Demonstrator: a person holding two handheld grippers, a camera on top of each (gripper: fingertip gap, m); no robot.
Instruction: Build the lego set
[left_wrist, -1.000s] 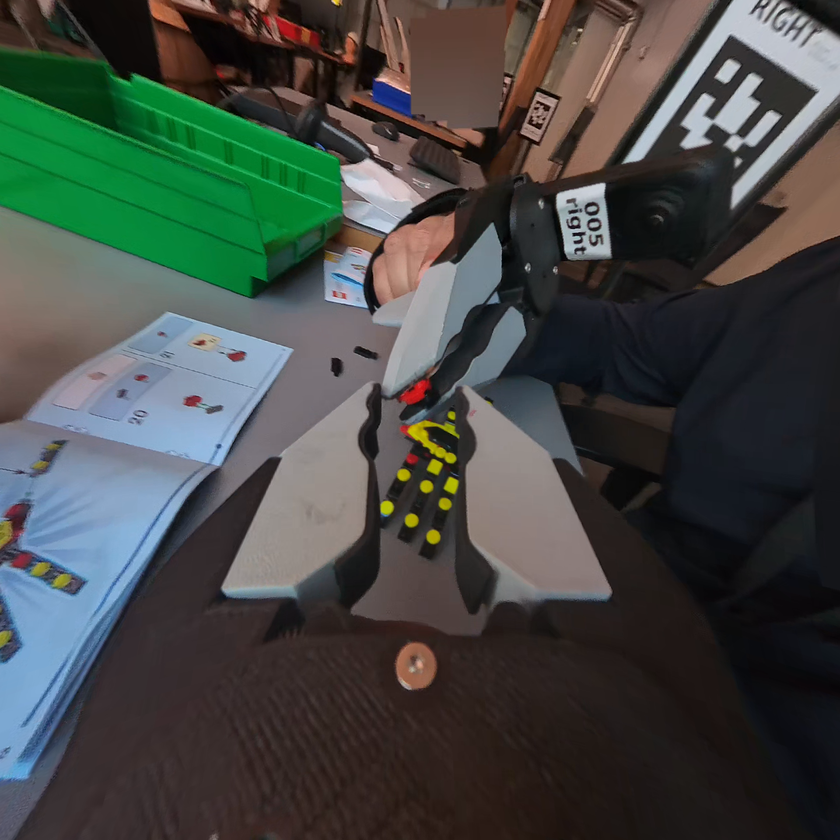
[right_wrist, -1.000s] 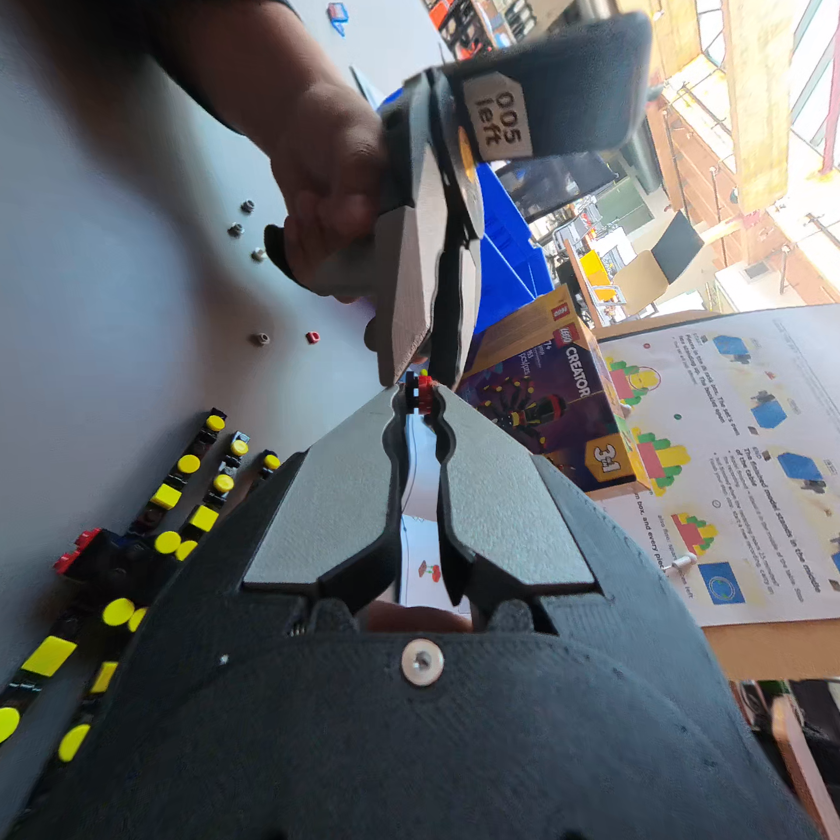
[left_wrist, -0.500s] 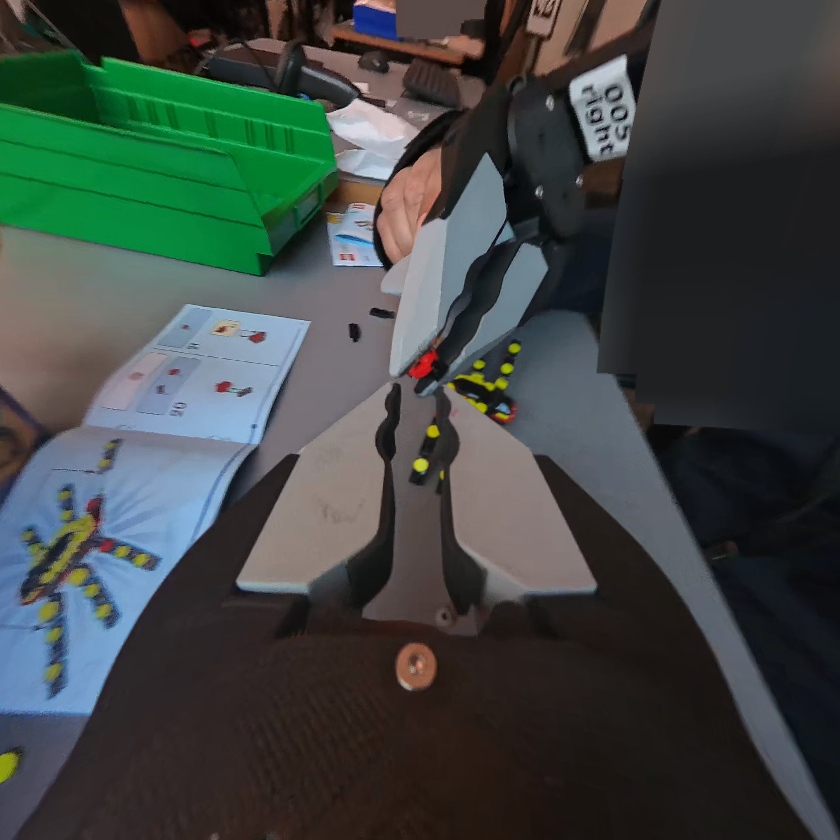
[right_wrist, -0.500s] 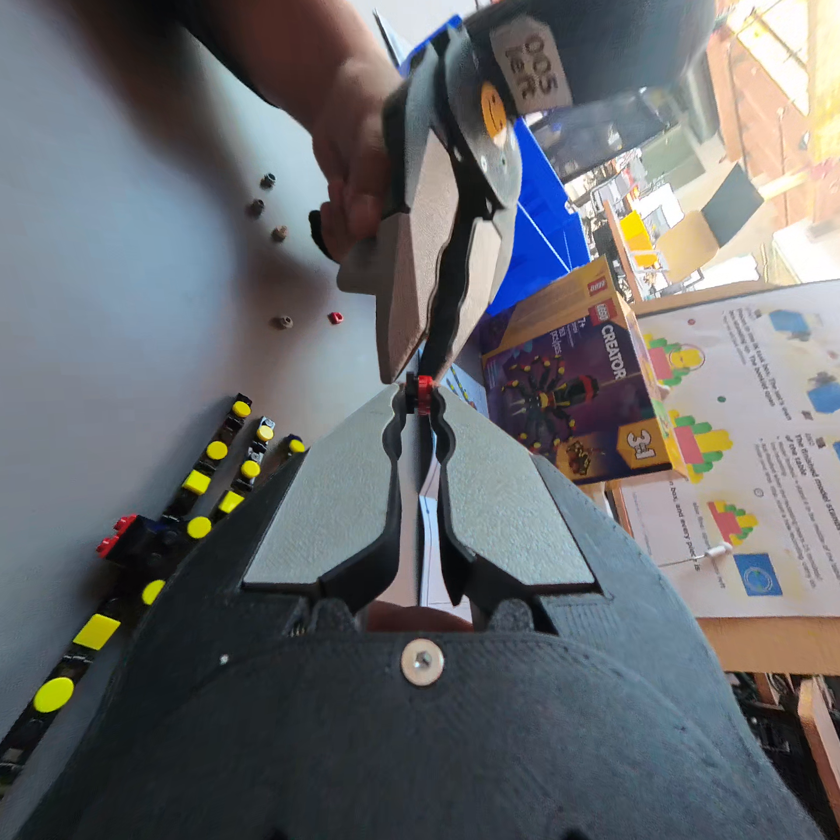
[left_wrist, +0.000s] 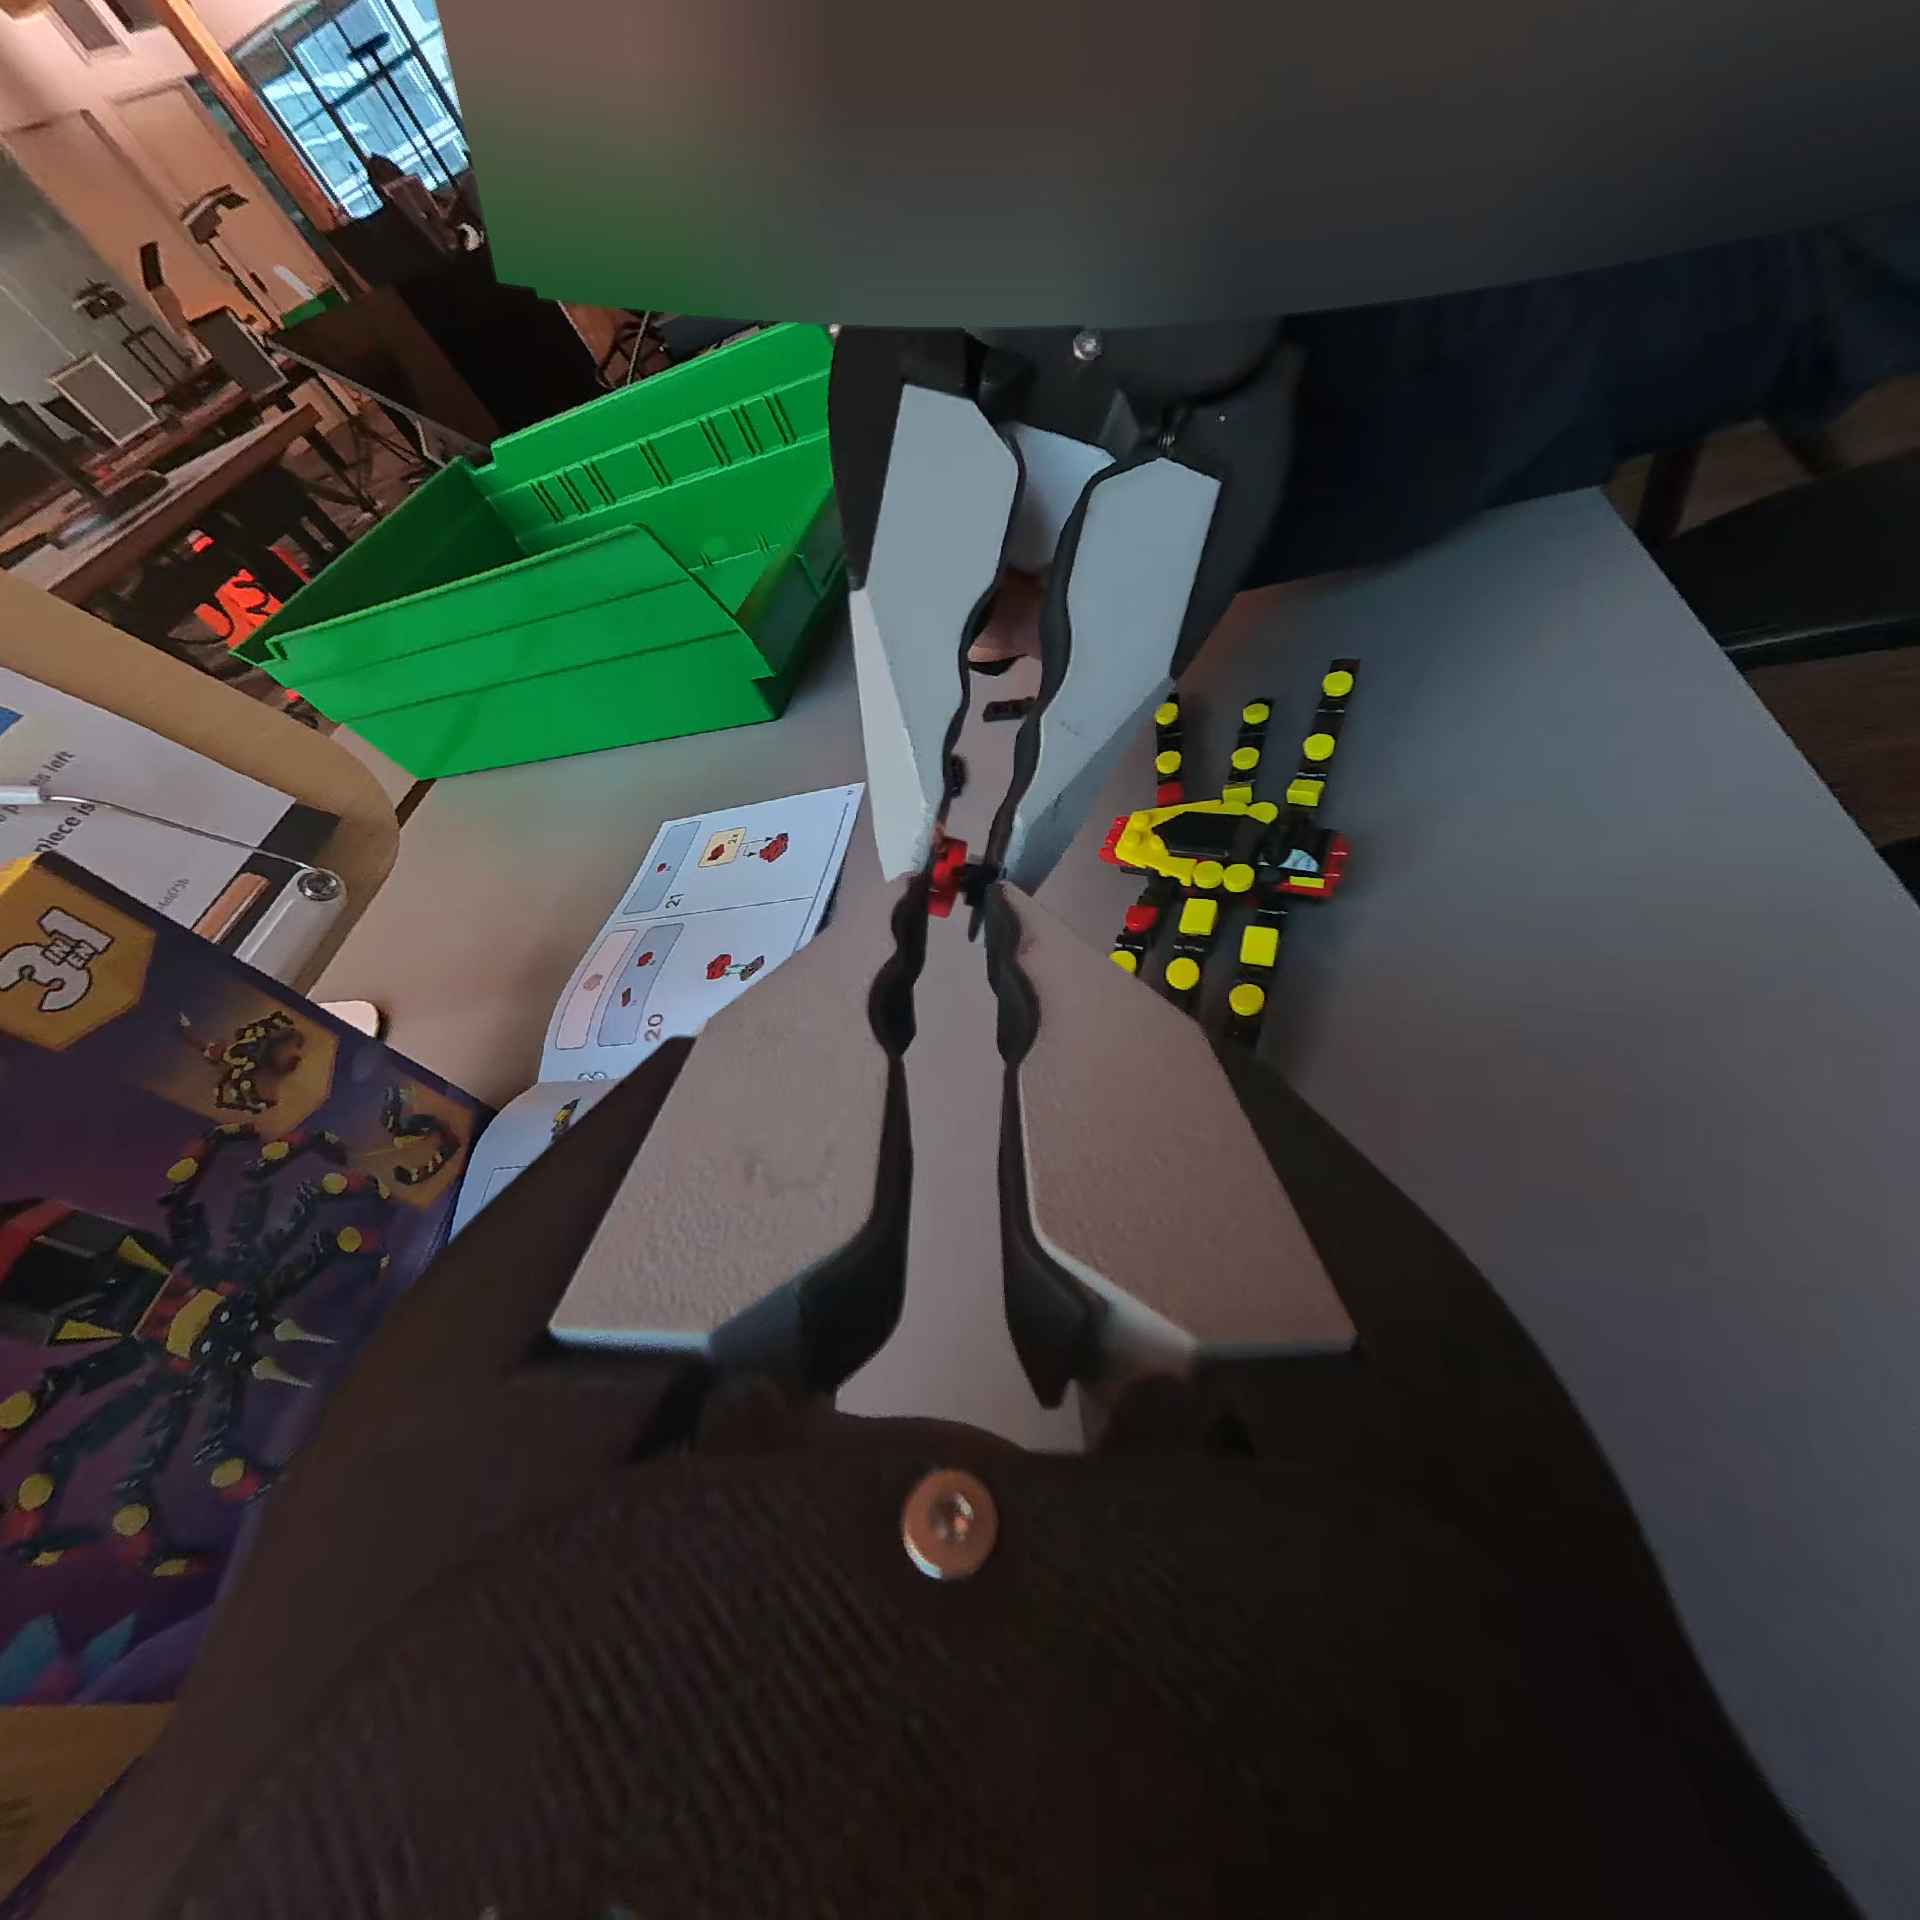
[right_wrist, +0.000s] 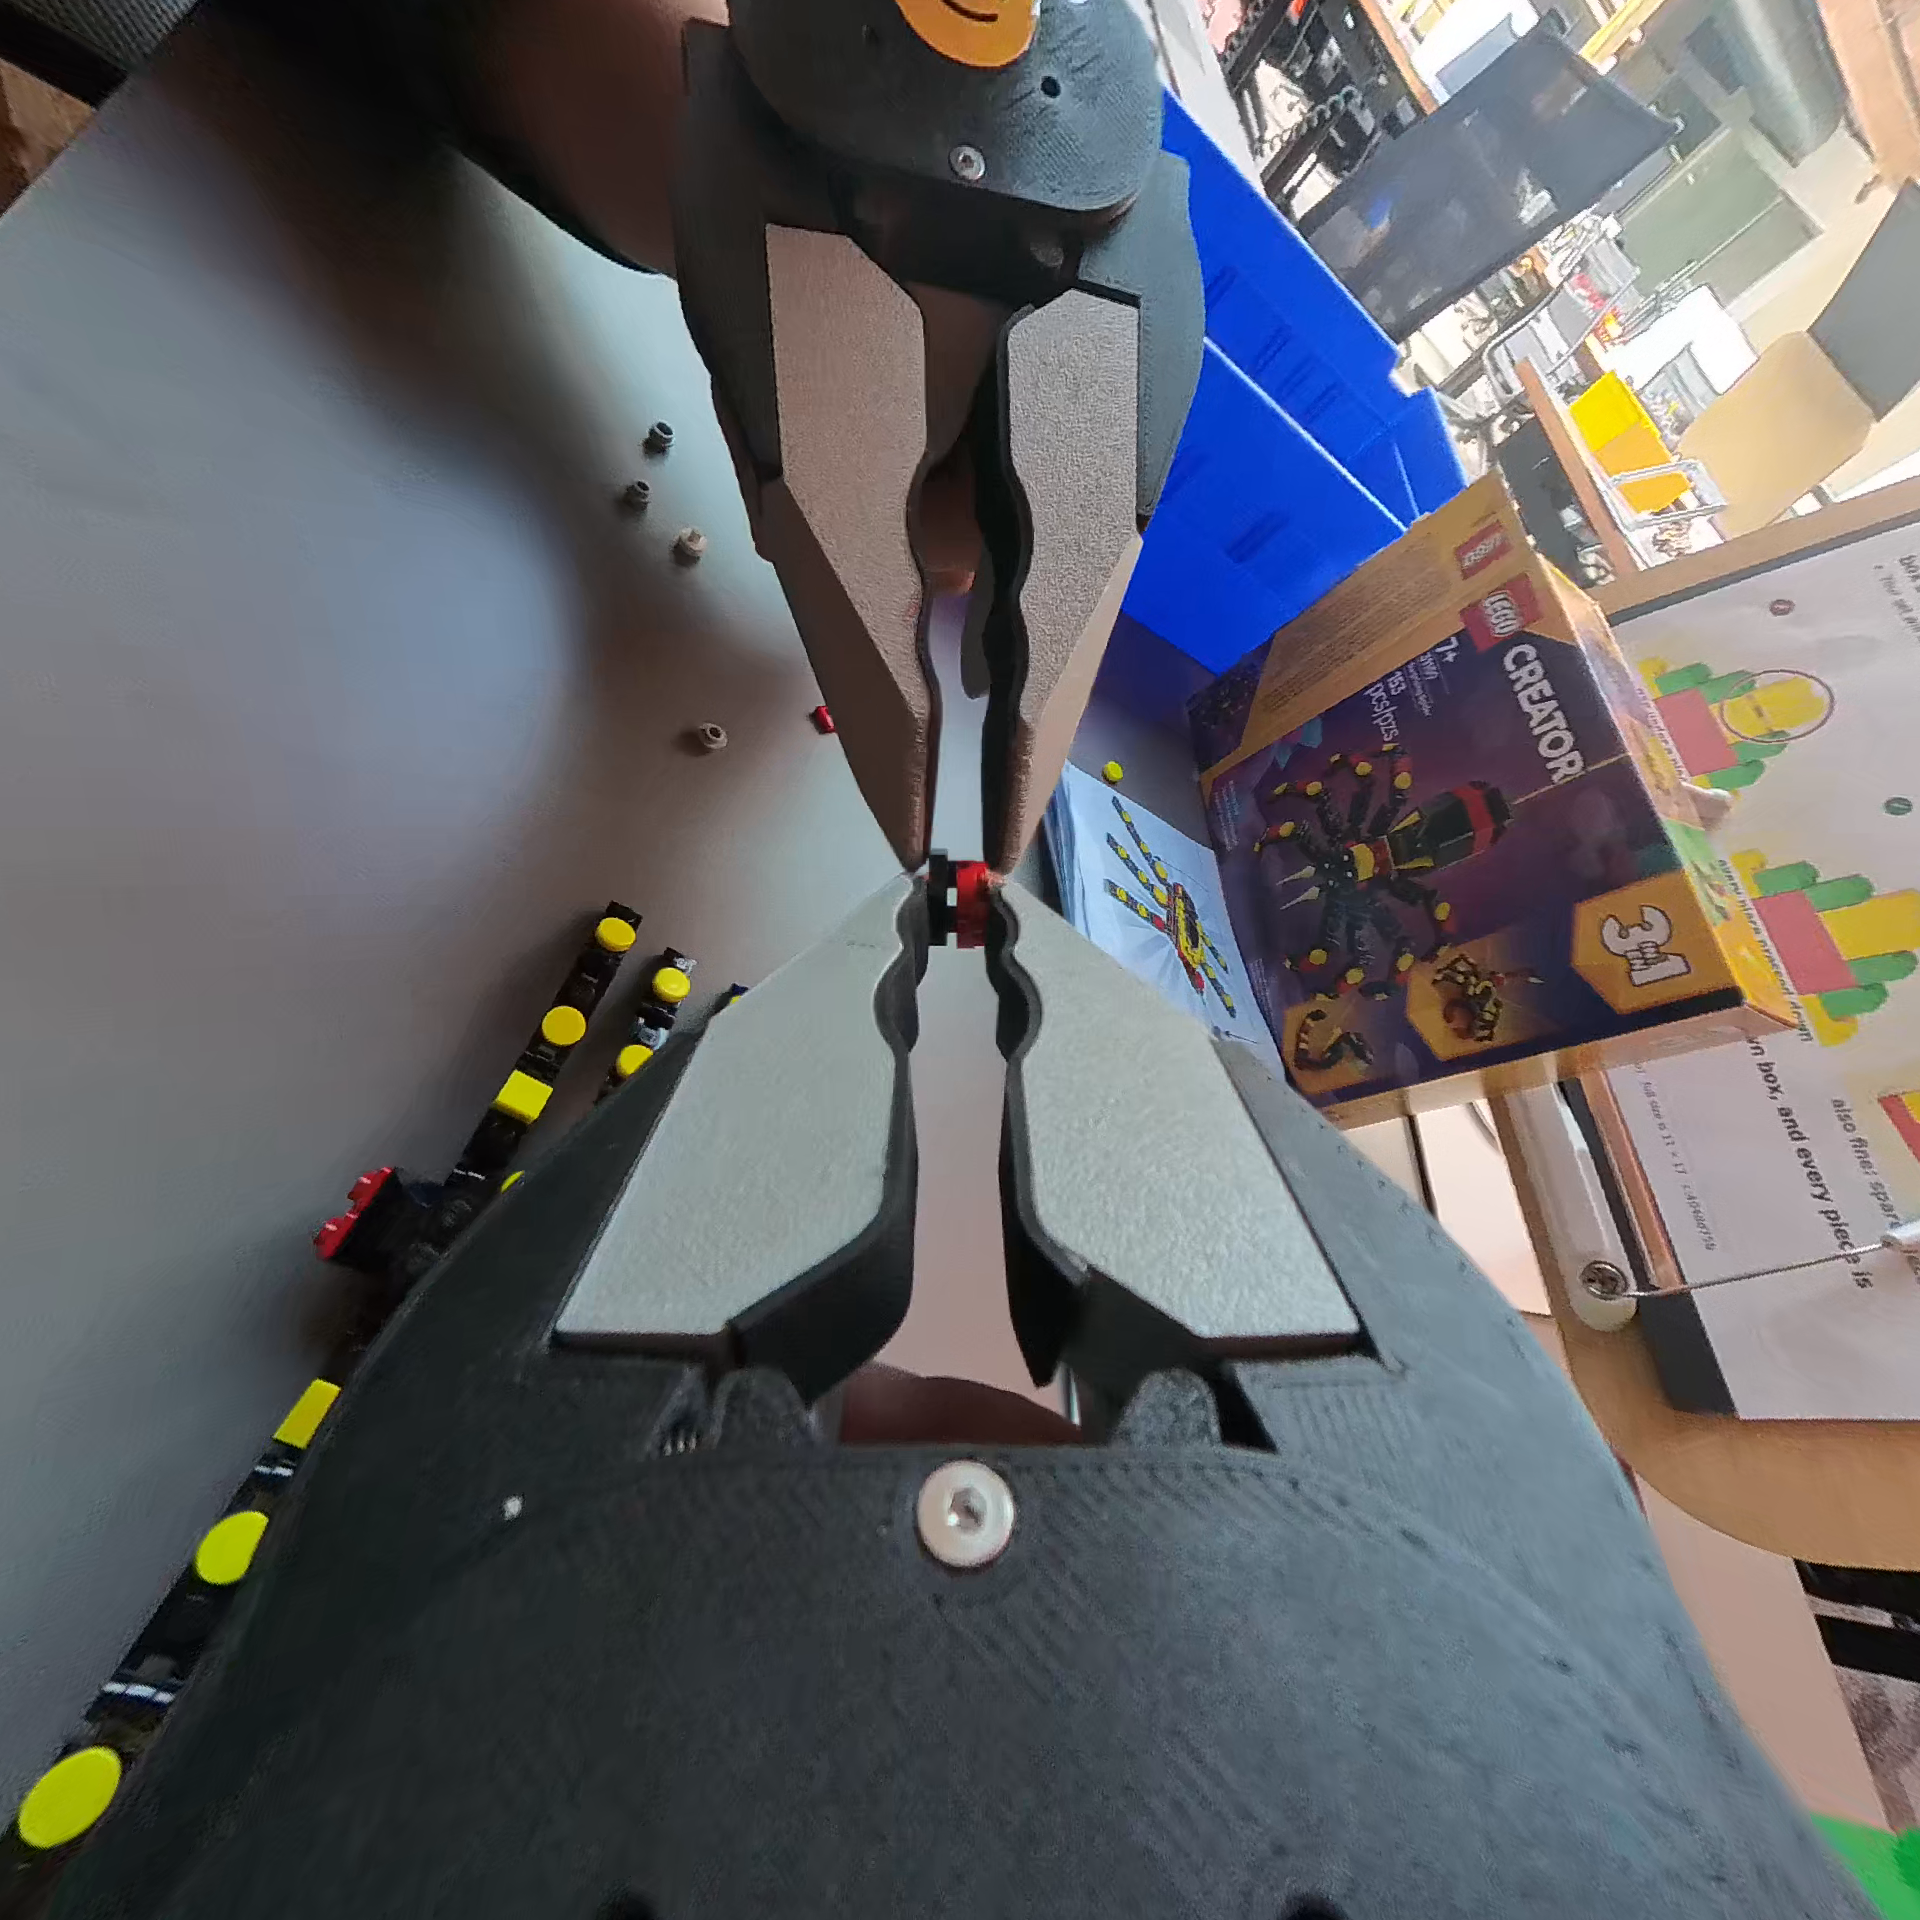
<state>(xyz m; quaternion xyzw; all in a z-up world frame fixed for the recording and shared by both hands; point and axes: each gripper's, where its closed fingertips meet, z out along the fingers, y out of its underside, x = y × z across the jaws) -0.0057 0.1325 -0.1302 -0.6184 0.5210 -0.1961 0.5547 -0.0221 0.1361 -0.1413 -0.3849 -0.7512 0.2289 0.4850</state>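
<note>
A small red and black lego piece (left_wrist: 945, 871) hangs in the air between the two grippers, which meet tip to tip. In the right wrist view my right gripper (right_wrist: 956, 909) is shut on this piece (right_wrist: 968, 902). My left gripper (left_wrist: 951, 904) faces it head-on with its jaws narrowed to the piece's width, pinching its other end. The left gripper comes down from above in the right wrist view (right_wrist: 956, 857). The black, yellow and red spider model (left_wrist: 1221, 868) lies flat on the grey table (left_wrist: 1558, 935), just right of the tips; its legs also show in the right wrist view (right_wrist: 520, 1091).
A green bin (left_wrist: 540, 634) stands at the back left and the open instruction booklet (left_wrist: 717, 914) lies left of the tips. The lego box (right_wrist: 1455, 831) stands against a clipboard (right_wrist: 1787, 1039), with blue bins (right_wrist: 1268, 447) behind. Small loose pieces (right_wrist: 686, 543) lie on the table. Both grippers' tips are close together, under 4 cm apart.
My left gripper has swung round to face the right one head-on and its jaws have narrowed onto the red and black piece. The right gripper still holds that piece.
</note>
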